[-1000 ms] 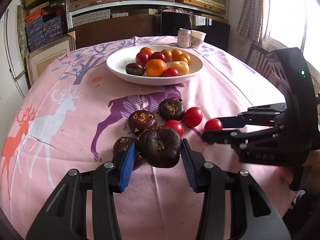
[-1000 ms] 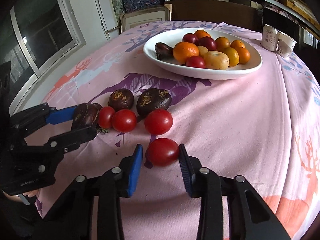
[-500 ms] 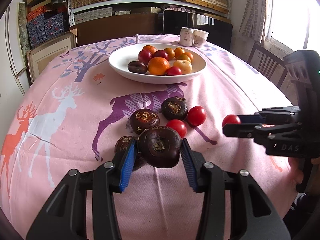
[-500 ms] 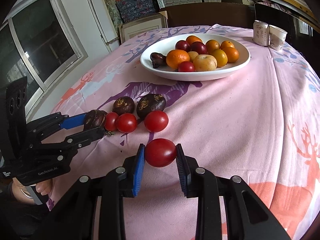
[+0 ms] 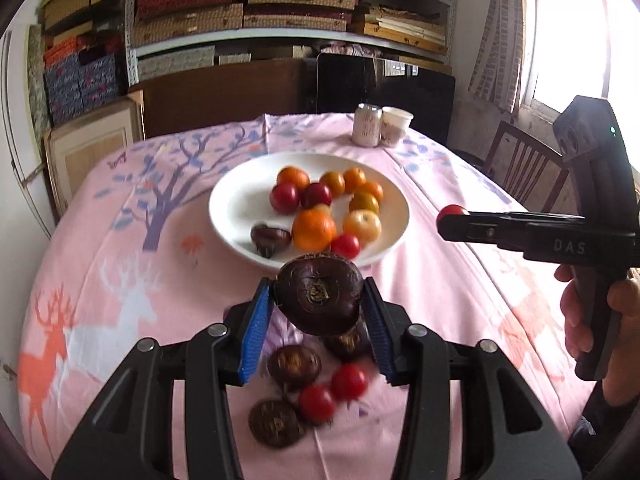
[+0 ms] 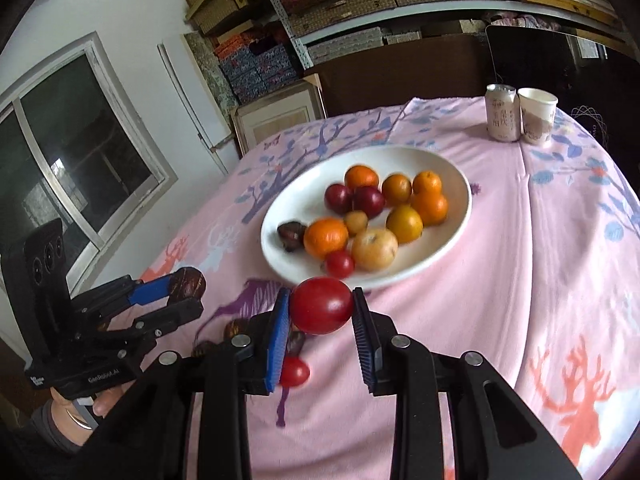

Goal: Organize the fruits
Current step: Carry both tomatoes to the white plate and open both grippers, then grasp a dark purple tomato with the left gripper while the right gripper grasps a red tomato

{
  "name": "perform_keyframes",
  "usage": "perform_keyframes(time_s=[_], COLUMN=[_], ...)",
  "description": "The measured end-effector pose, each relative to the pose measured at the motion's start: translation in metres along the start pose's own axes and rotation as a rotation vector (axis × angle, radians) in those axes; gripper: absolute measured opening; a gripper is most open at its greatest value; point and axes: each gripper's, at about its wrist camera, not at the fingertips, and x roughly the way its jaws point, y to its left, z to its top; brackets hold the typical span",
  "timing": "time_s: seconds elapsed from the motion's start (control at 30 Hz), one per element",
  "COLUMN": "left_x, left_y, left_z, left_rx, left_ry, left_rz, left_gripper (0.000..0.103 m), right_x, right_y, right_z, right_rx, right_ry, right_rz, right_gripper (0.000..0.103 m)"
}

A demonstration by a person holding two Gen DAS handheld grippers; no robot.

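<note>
Pink tabletop (image 5: 440, 300) now lies below both loads: I have lifted my left tongs (image 5: 318, 300), clamped on the dark fruit (image 5: 320, 294), and right tongs (image 6: 320, 314), pinching the red tomato (image 6: 321, 310), toward the white bowl's (image 6: 452, 248) near rim.

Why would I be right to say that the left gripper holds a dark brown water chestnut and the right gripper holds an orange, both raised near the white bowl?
Not quite. The right gripper is shut on a red cherry tomato, not an orange, as the right wrist view shows. The rest stands: the left gripper holds the dark brown water chestnut, both raised near the white bowl.
</note>
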Motion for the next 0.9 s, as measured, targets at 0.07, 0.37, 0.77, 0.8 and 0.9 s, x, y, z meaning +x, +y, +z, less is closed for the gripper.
perform_keyframes(time_s=[0.07, 0.37, 0.77, 0.8, 0.9], left_x=[0.019, 0.098, -0.007, -0.011, -0.013], left_y=[0.004, 0.041, 0.014, 0.014, 0.015], left_z=[0.020, 0.070, -0.044, -0.056, -0.089], left_rx=[-0.001, -0.111, 0.140, 0.150, 0.173], left_ry=[0.003, 0.075, 0.082, 0.098, 0.158], left_rz=[0.000, 0.041, 0.068, 0.071, 0.112], left_gripper=[0.044, 0.065, 0.072, 0.072, 0.072], right_x=[0.011, 0.081, 0.013, 0.010, 0.007], right_y=[-0.010, -0.030, -0.017, -0.018, -0.015], right_z=[0.029, 0.086, -0.036, -0.047, -0.073], right_rx=[0.048, 0.127, 0.099, 0.107, 0.113], right_ry=[-0.012, 0.040, -0.006, -0.004, 0.010], right_rz=[0.009, -0.061, -0.020, -0.016, 0.013], right_gripper=[0.032, 0.047, 0.059, 0.059, 0.059])
